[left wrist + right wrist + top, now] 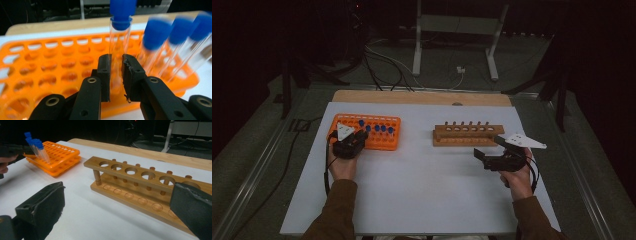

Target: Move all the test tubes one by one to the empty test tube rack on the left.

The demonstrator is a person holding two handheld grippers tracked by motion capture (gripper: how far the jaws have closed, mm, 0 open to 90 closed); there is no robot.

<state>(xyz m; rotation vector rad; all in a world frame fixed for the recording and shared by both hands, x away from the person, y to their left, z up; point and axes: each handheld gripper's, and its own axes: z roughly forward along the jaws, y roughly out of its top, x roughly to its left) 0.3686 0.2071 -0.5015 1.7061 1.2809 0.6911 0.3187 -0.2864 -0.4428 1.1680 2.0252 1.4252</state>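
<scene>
An orange tube rack [384, 141] [50, 62] [62, 155] lies at the left of the table with several clear blue-capped tubes [383, 129] [175, 37] [37, 145] standing in it. My left gripper [359, 135] [116, 75] is shut on one clear tube [119, 37], which stands higher than the others over the rack. An empty wooden tube rack [467, 135] [130, 172] sits right of centre. My right gripper [486, 156] [117, 202] is open just in front of the wooden rack's right end, with nothing between its jaws.
A white sheet [412, 190] covers the table, with a wooden board edge [412, 96] along the back. Beyond the table, cables and a metal stand [417, 45] are on the floor. A hand [5, 163] holds the left gripper beside the orange rack.
</scene>
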